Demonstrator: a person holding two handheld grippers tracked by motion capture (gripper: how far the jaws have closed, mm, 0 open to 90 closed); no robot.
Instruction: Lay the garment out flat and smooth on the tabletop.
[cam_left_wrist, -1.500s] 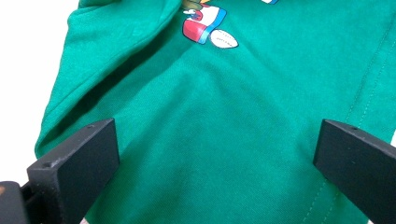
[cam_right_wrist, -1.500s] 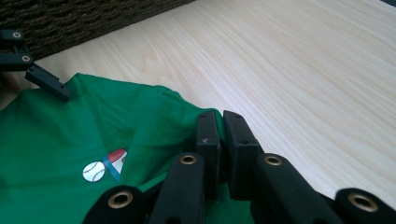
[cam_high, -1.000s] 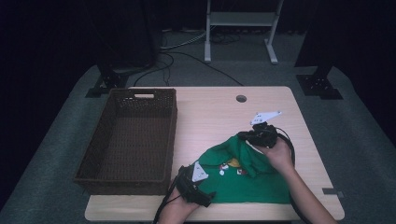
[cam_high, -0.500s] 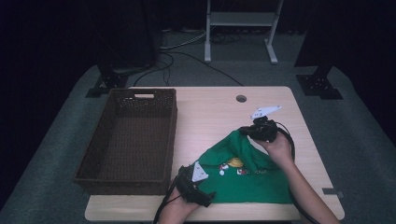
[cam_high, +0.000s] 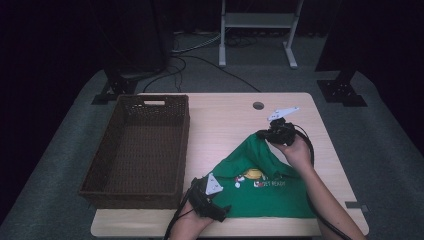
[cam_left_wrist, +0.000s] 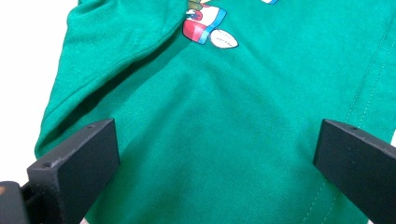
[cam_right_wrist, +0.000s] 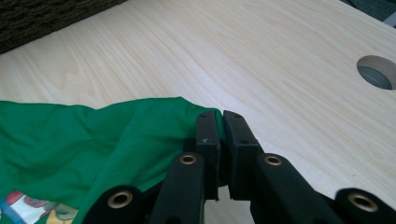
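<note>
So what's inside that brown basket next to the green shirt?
The wicker basket looks empty: the high view shows its bare woven floor and far wall with the handle slot. The near wall hides a strip of the floor just behind it. The green shirt lies on the table beside it.

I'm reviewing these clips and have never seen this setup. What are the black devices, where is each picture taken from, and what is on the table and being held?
A person works with two hand-held two-jaw grippers. The high view looks down on the wooden table; each other view rides on one gripper. On the table lie a green shirt with a printed front and an empty brown wicker basket. The right gripper is shut on the shirt's far edge, lifting it into a peak. The left gripper sits over the shirt's near part with its jaws wide open, gripping nothing.
</note>
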